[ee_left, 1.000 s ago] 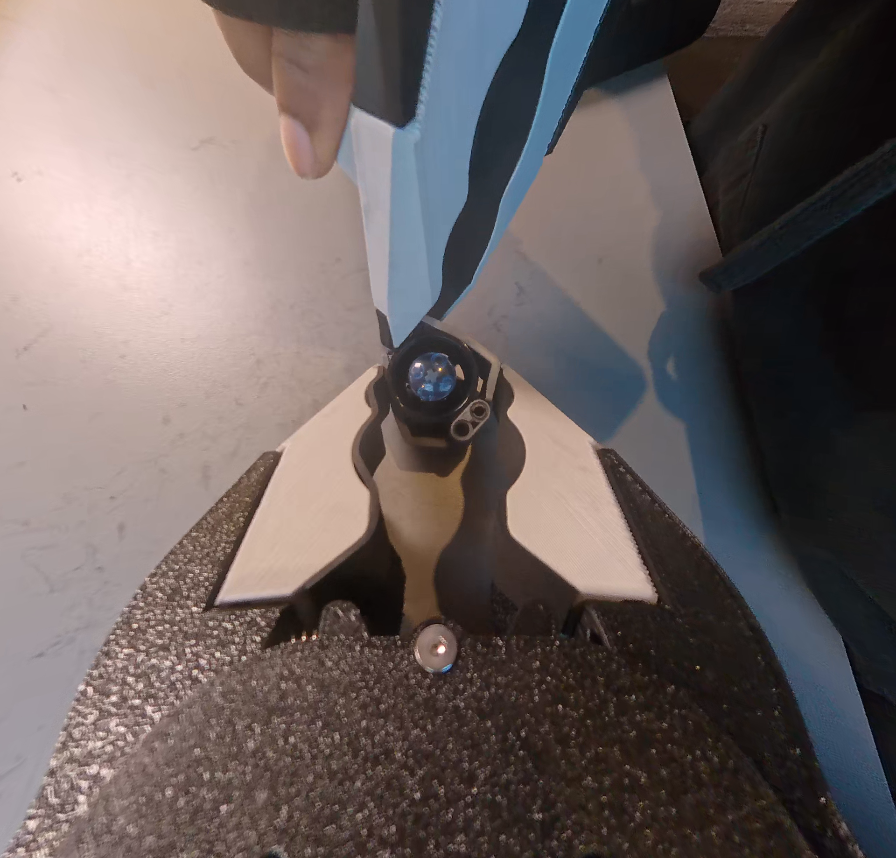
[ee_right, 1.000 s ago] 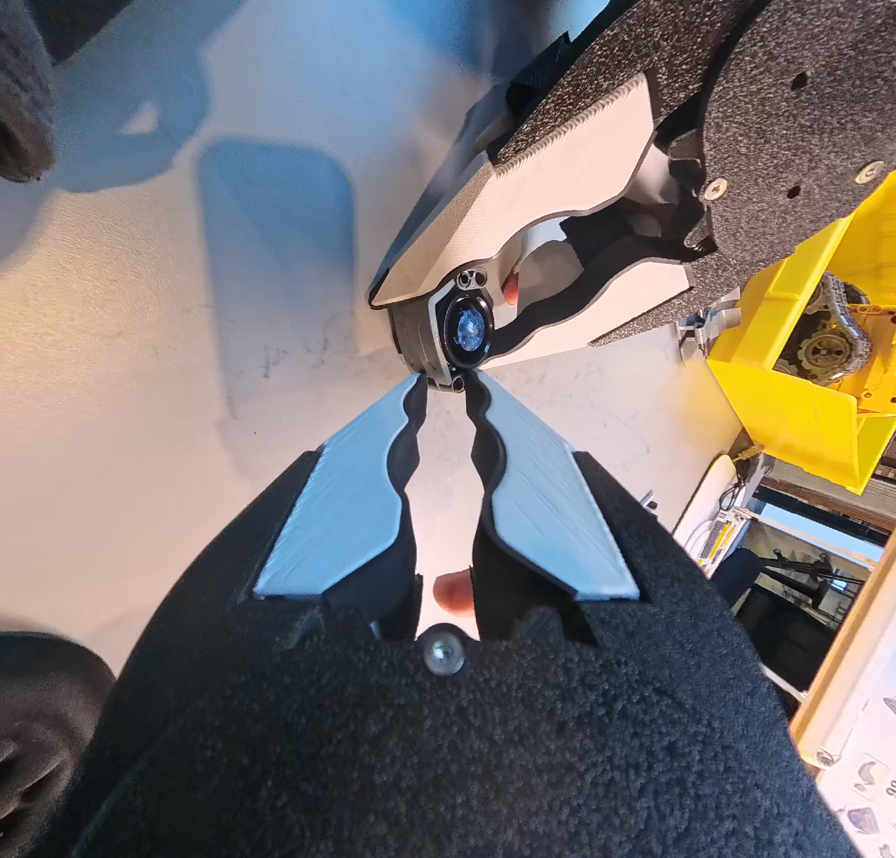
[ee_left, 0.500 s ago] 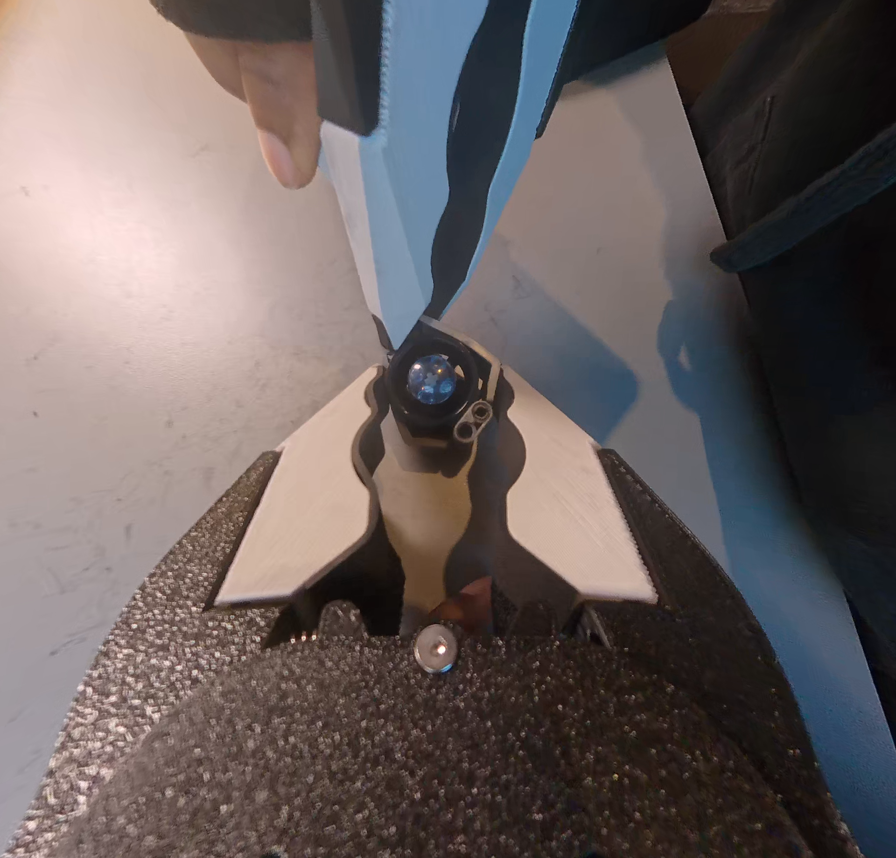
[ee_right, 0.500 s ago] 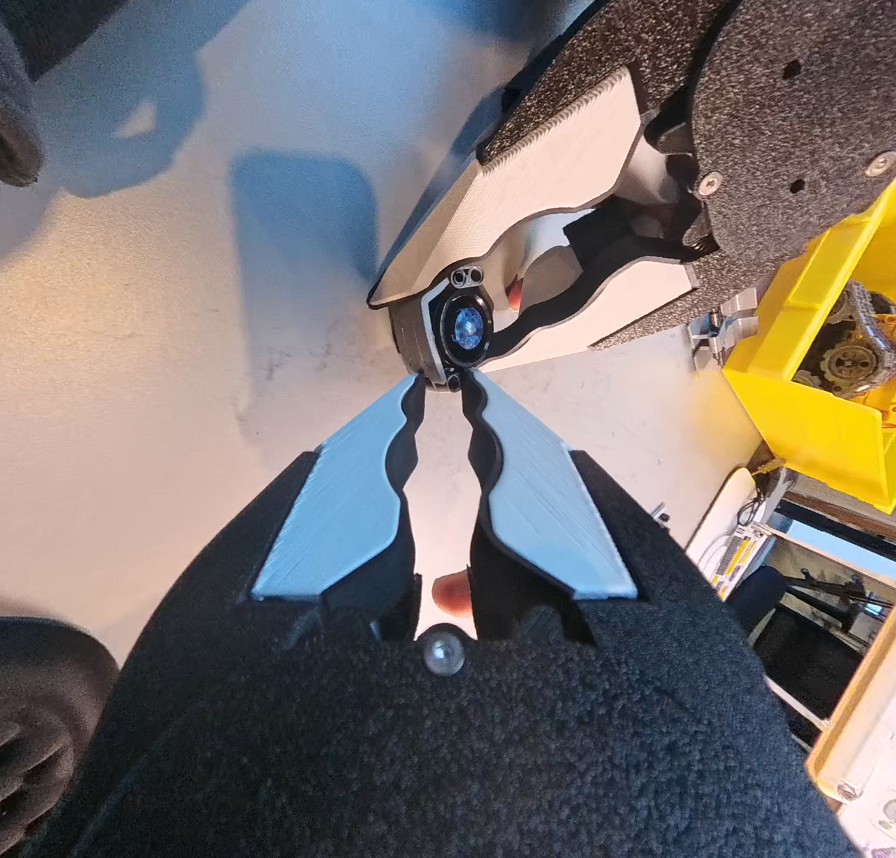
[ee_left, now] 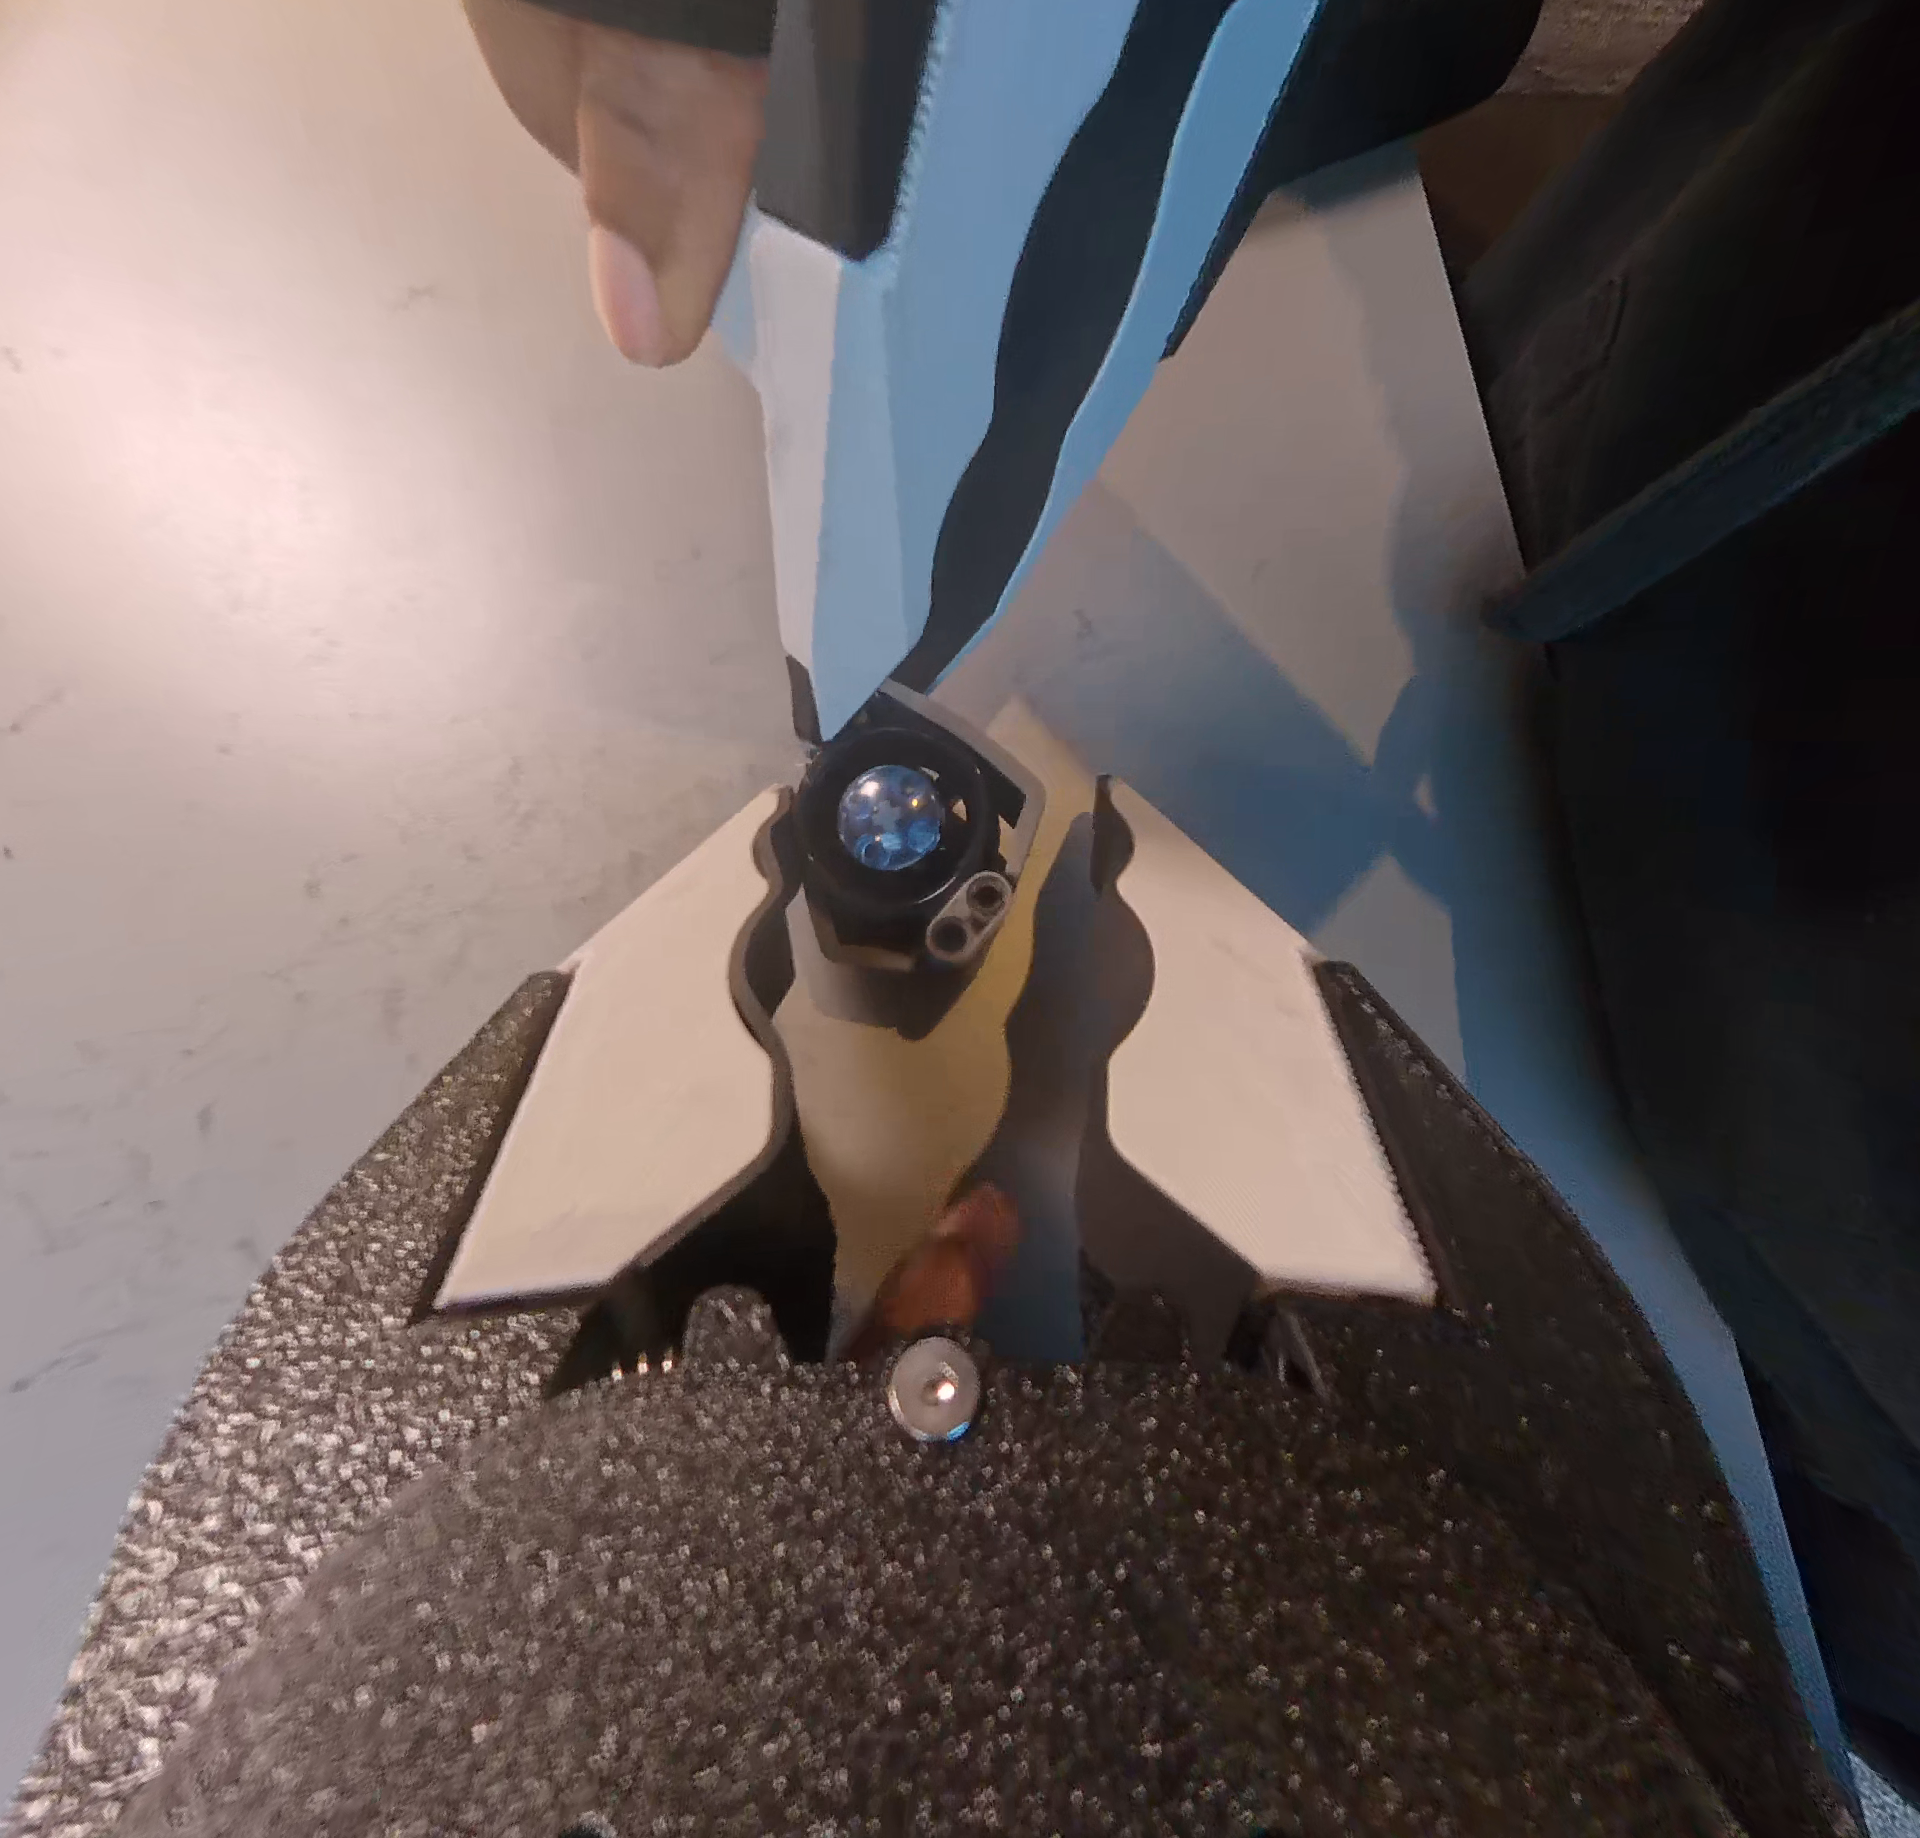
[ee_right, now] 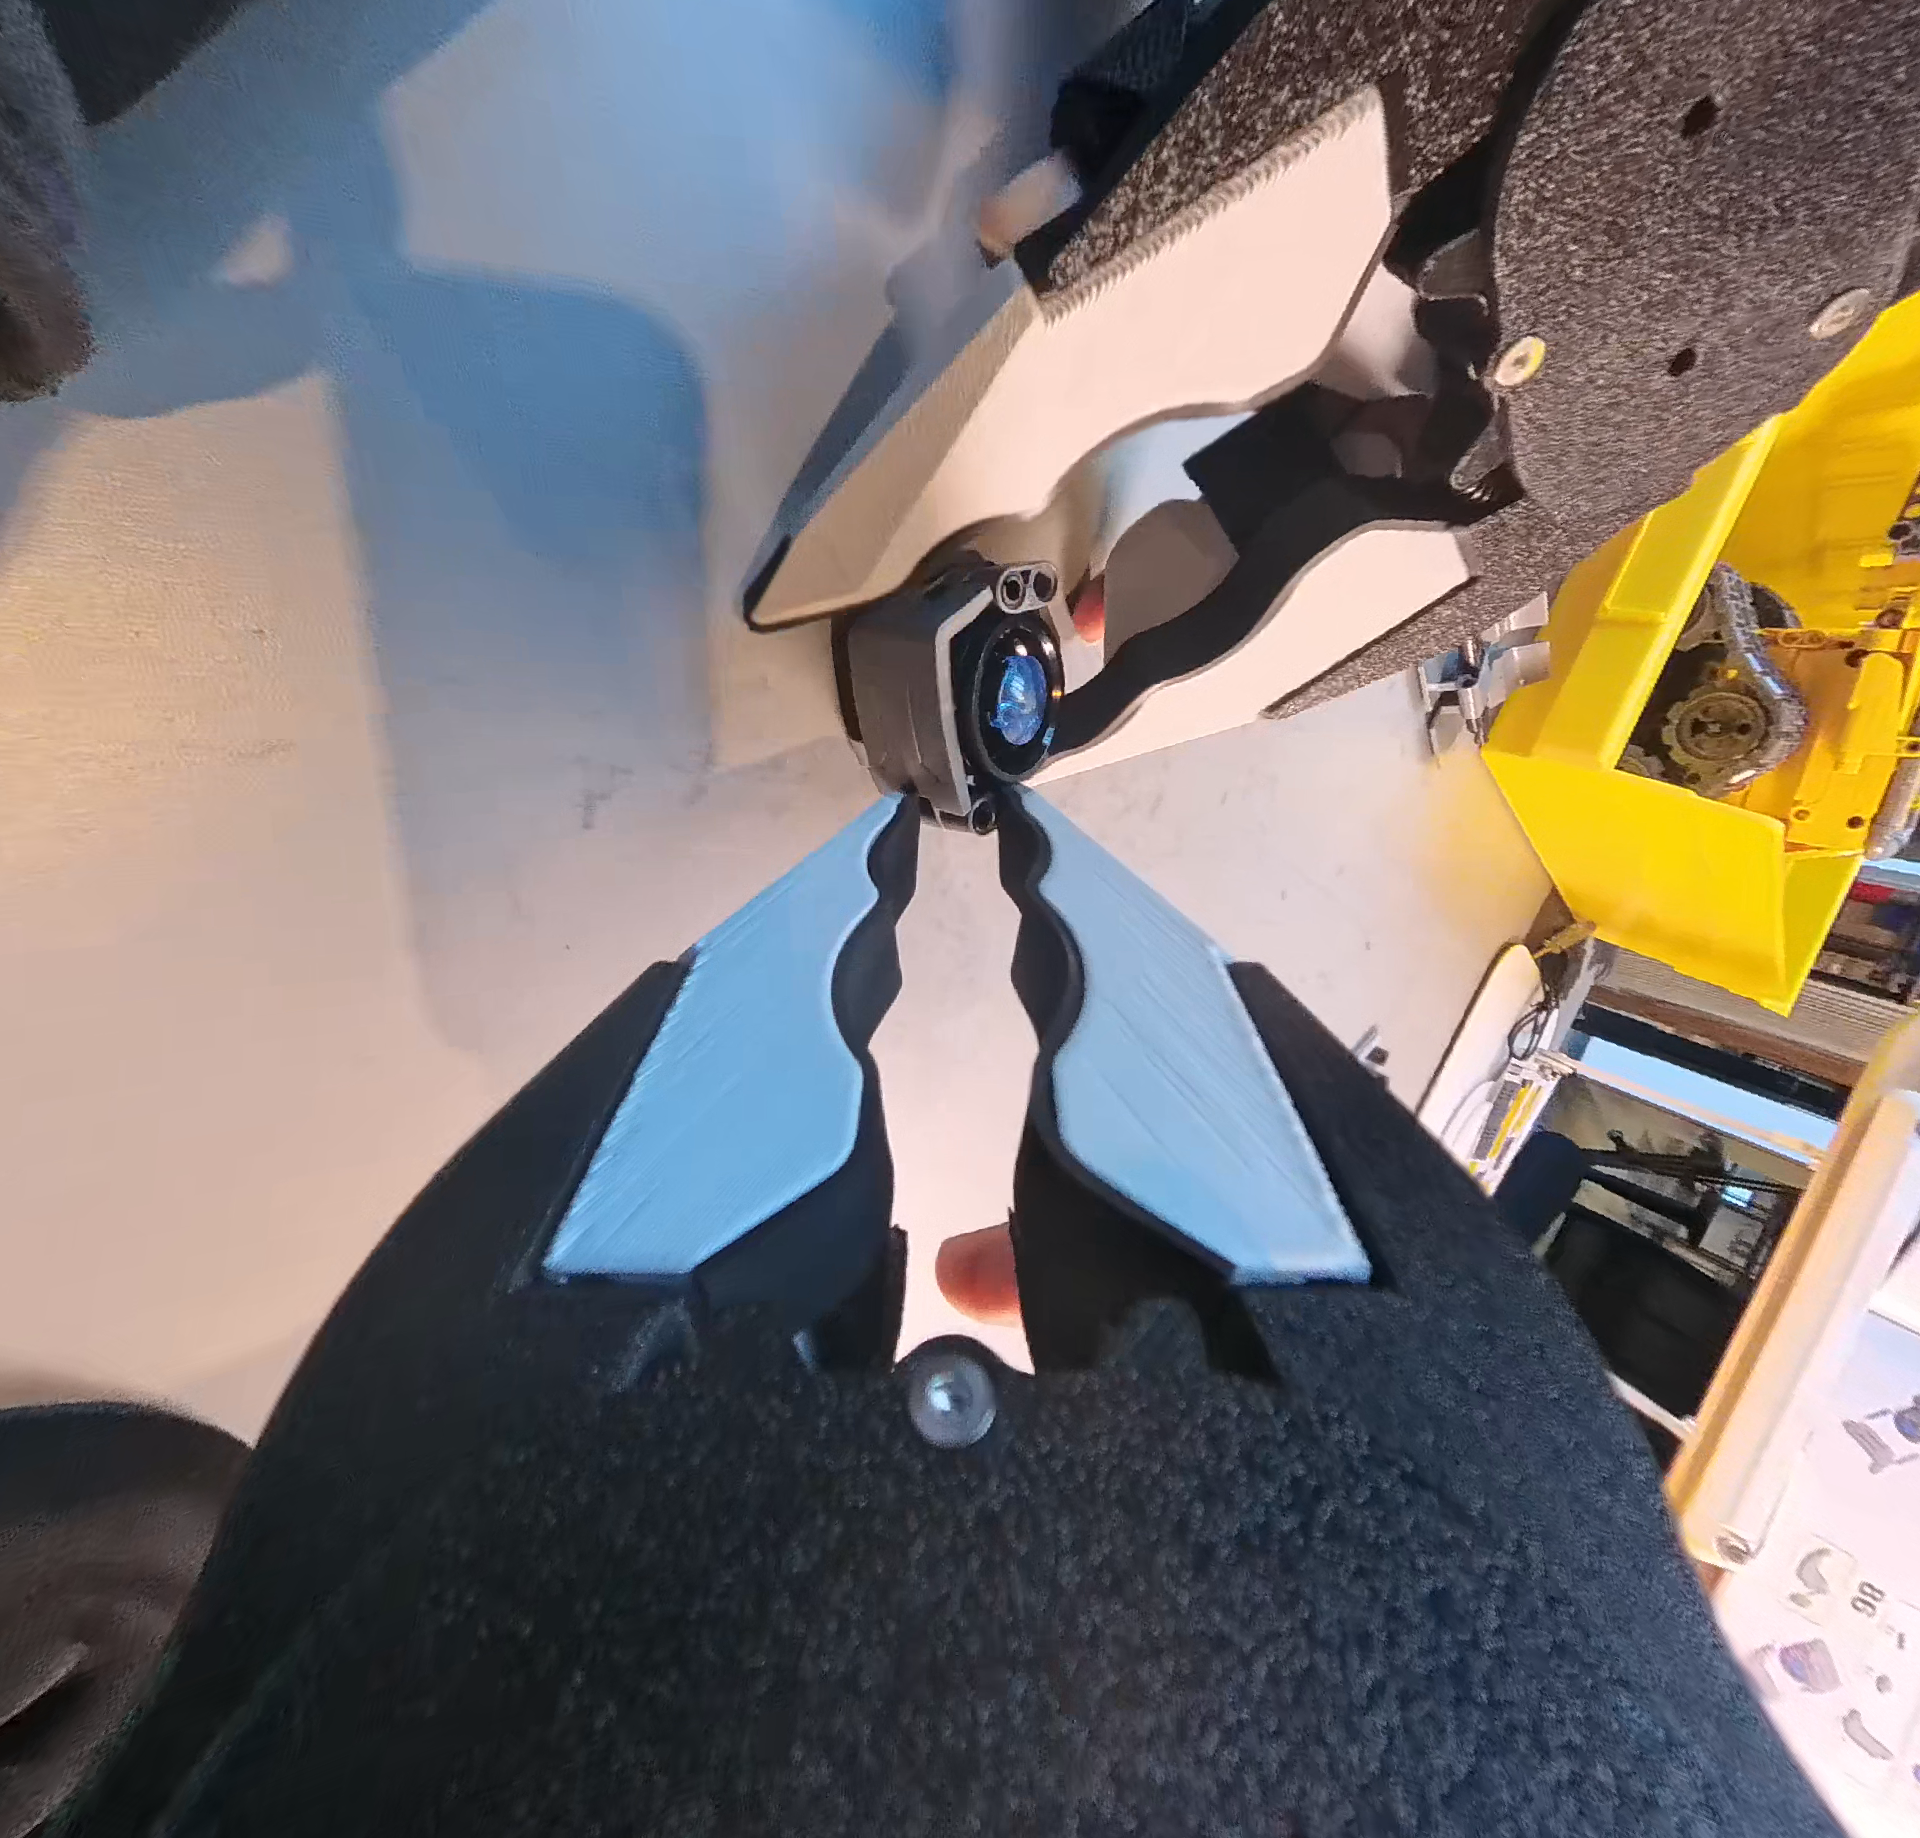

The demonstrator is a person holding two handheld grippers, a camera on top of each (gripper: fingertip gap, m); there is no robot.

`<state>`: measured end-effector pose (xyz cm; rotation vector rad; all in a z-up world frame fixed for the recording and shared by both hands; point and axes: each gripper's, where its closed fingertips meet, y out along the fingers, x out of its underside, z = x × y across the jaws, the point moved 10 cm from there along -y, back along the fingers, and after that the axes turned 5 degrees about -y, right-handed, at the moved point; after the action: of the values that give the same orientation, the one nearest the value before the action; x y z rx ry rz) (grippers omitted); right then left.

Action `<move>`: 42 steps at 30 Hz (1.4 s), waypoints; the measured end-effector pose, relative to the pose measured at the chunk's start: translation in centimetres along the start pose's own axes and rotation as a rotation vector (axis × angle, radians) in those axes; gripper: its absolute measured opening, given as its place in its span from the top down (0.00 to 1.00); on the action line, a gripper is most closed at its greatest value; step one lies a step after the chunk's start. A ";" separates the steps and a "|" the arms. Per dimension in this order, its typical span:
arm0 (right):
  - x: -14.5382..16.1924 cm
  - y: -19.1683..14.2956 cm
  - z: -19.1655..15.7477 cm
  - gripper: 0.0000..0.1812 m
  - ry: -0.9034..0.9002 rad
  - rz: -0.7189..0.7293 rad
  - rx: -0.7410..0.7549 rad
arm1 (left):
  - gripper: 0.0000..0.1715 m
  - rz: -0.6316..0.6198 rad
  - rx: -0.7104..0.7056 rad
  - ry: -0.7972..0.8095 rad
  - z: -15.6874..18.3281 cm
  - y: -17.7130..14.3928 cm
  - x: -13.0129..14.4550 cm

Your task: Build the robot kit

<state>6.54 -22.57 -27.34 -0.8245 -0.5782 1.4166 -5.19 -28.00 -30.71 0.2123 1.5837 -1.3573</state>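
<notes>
We count one small black-and-grey part (ee_left: 883,915) with a blue lens, raised above the pale table (ee_left: 260,645) between two grippers, its back hidden in both views. The right gripper (ee_right: 951,806) pinches a pin on its edge, while the left gripper (ee_left: 940,812) looks slack: one finger touches it and the other stands just clear, though blur makes this hard to judge. Only the right wrist view shows the yellow toy digger (ee_right: 1662,801), cut off at the frame edge.
</notes>
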 end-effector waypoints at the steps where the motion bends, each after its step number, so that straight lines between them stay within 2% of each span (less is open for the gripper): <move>1: -0.1 0.0 -0.1 0.92 -0.006 -0.006 0.006 | 0.69 0.002 -0.014 -0.006 0.0 -0.1 0.0; 6: -0.6 0.0 -0.2 0.92 -0.046 -0.050 0.021 | 0.74 0.004 -0.071 -0.014 0.2 -0.1 0.2; 17: -1.7 0.0 -0.5 0.92 -0.094 -0.108 0.031 | 0.74 -0.023 -0.073 0.023 0.4 0.0 0.4; 24: -1.8 0.0 -0.6 0.92 -0.075 -0.092 0.049 | 0.74 -0.025 -0.076 0.046 0.6 0.0 0.5; 26: -1.2 -0.2 -0.3 0.92 -0.032 -0.035 0.029 | 0.75 -0.022 -0.082 0.068 0.7 0.0 0.5; 28: -0.3 -0.6 -0.1 0.92 0.159 0.081 -0.002 | 0.75 -0.013 -0.101 0.115 0.9 0.0 0.5; 30: 0.9 -1.2 0.3 0.89 0.459 0.224 -0.046 | 0.75 -0.004 -0.141 0.187 1.3 0.0 0.4; 32: 2.7 -1.6 0.6 0.84 0.770 0.308 -0.096 | 0.75 0.002 -0.195 0.256 1.7 0.0 0.4; 35: 4.4 -1.8 0.0 0.80 1.136 0.488 -0.169 | 0.75 0.002 -0.344 0.409 1.9 -0.1 0.1; 38: 5.3 -2.1 -0.4 0.82 1.332 0.646 -0.145 | 0.75 0.031 -0.511 0.550 2.1 -0.7 -0.5; 40: 5.7 -2.0 -0.3 0.82 1.372 0.679 -0.089 | 0.74 0.055 -0.611 0.625 2.3 -1.0 -0.9; 42: 5.6 -1.9 0.1 0.78 1.379 0.713 -0.033 | 0.74 0.064 -0.698 0.703 2.5 -1.2 -1.1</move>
<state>8.20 -16.99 -26.51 -1.8537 0.8235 1.0626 -4.10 -29.95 -28.74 0.3223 2.5105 -0.6193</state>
